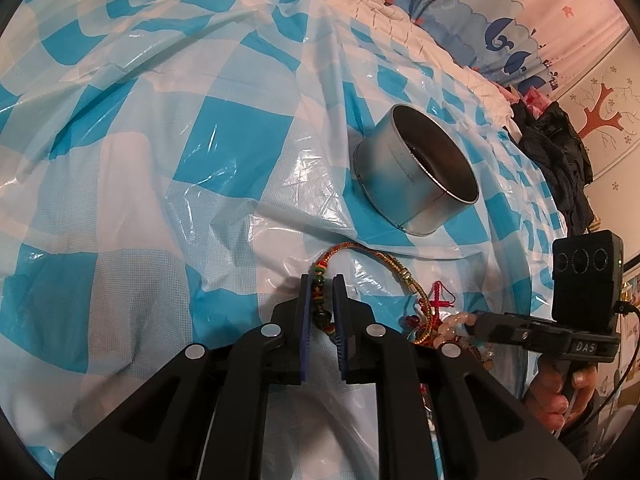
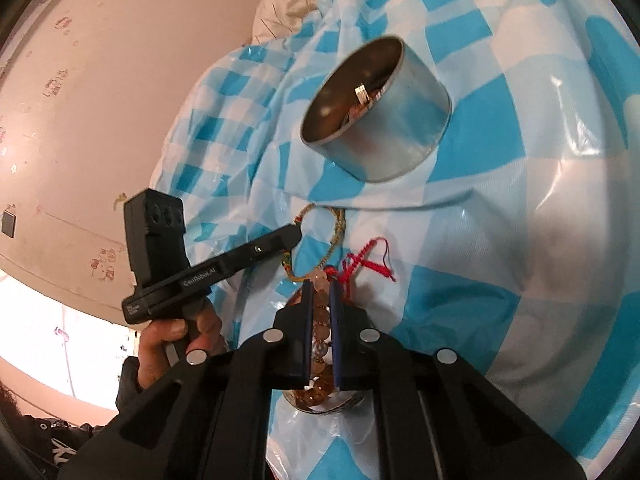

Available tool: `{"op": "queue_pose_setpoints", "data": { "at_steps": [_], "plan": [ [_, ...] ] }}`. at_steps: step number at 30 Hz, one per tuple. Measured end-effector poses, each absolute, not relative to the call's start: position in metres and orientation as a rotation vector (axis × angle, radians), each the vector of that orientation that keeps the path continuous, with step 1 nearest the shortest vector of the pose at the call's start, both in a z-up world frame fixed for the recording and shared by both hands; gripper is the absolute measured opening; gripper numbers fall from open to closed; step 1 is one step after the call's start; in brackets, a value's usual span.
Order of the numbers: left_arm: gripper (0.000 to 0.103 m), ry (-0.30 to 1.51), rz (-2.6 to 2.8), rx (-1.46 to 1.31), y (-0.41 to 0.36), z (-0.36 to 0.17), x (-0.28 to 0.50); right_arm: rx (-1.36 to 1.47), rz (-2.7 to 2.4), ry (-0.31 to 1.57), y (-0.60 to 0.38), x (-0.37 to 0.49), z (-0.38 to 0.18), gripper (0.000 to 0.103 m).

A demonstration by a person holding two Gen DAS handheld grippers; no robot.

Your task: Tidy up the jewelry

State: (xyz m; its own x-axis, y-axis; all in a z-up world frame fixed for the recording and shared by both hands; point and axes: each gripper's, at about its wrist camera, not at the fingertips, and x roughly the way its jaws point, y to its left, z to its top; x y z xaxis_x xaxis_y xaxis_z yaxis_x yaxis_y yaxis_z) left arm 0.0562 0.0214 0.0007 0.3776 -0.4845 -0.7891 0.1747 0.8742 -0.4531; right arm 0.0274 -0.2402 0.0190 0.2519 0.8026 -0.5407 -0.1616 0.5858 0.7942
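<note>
The left tongs [image 1: 322,280] pinch a braided cord bracelet [image 1: 320,304]. The right tongs [image 2: 319,286] pinch a pink bead bracelet [image 2: 320,320]. The metal tin [image 2: 376,120] sits at 12 o'clock from them.

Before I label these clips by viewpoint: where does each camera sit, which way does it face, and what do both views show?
Left wrist: sits on the left gripper, looking down along its fingers shut on the braided bracelet; the right gripper and hand show at right.
Right wrist: sits on the right gripper, looking down at the pink bead bracelet it pinches; the left gripper and hand show at left.
Shared: metal tin, checkered cloth, both bracelets.
</note>
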Motion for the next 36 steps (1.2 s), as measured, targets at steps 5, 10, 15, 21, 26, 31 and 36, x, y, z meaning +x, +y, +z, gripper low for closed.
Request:
{"op": "queue_pose_setpoints", "data": {
  "at_steps": [5, 10, 15, 21, 26, 31, 36],
  "plan": [
    [0.005, 1.061, -0.457, -0.325, 0.023, 0.013, 0.053, 0.715, 0.787, 0.986, -0.251, 0.022, 0.042, 0.008],
    [0.005, 1.009, -0.503, -0.338, 0.022, 0.031, 0.047, 0.747, 0.865, 0.794, -0.262, 0.013, 0.073, 0.008],
    [0.005, 0.968, -0.548, -0.364, 0.023, 0.044, 0.045, 0.794, 0.822, 0.745, -0.275, 0.015, 0.076, 0.008],
    [0.005, 0.893, -0.625, -0.353, 0.009, 0.077, 0.046, 0.797, 0.795, 0.686, -0.276, 0.03, 0.086, 0.008],
    [0.005, 0.8, -0.674, -0.382, -0.007, 0.109, 0.06, 0.804, 0.759, 0.649, -0.276, 0.06, 0.092, 0.008],
    [0.005, 0.773, -0.641, -0.404, -0.023, 0.115, 0.093, 0.768, 0.707, 0.656, -0.27, 0.081, 0.09, 0.008],
    [0.007, 1.045, -0.48, -0.299, -0.038, 0.05, 0.127, 0.655, 0.586, 0.732, -0.253, 0.103, 0.072, 0.014]
  ]
}}
